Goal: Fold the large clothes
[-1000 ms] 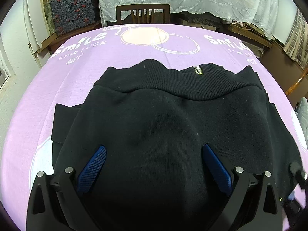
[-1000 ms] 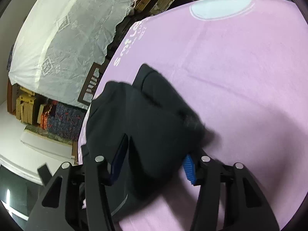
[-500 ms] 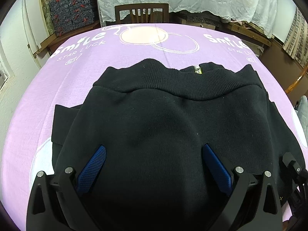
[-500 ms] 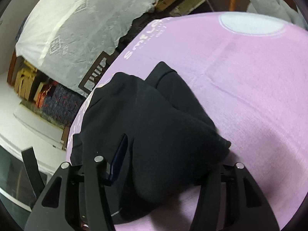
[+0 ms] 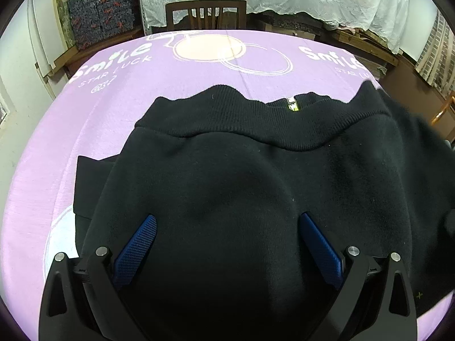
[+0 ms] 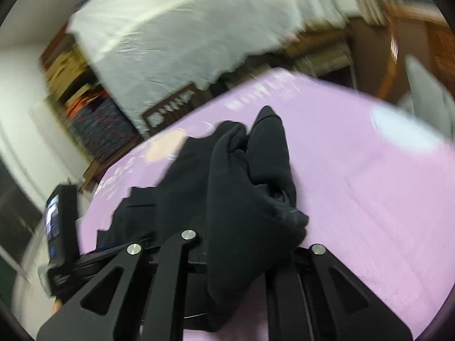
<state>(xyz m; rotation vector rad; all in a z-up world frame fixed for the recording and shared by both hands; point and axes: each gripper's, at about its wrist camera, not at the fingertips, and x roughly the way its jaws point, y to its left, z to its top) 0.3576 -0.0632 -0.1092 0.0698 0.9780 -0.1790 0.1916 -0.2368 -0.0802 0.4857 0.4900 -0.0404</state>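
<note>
Centrally, the black fleece sweatshirt (image 5: 227, 176) lies on the purple printed surface (image 5: 113, 93); the left tool (image 5: 224, 244) gapes wide over it, while the right tool (image 6: 241, 258) pinches a raised fold.

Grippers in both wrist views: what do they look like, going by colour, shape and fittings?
The left gripper has matte black arms with triangular cut-outs, silver round pivot pins and blue cross-hatched finger pads. The right gripper shows the same black cut-out arms and silver pins; its pads are hidden by black cloth. No cables or sleeves show.
</note>
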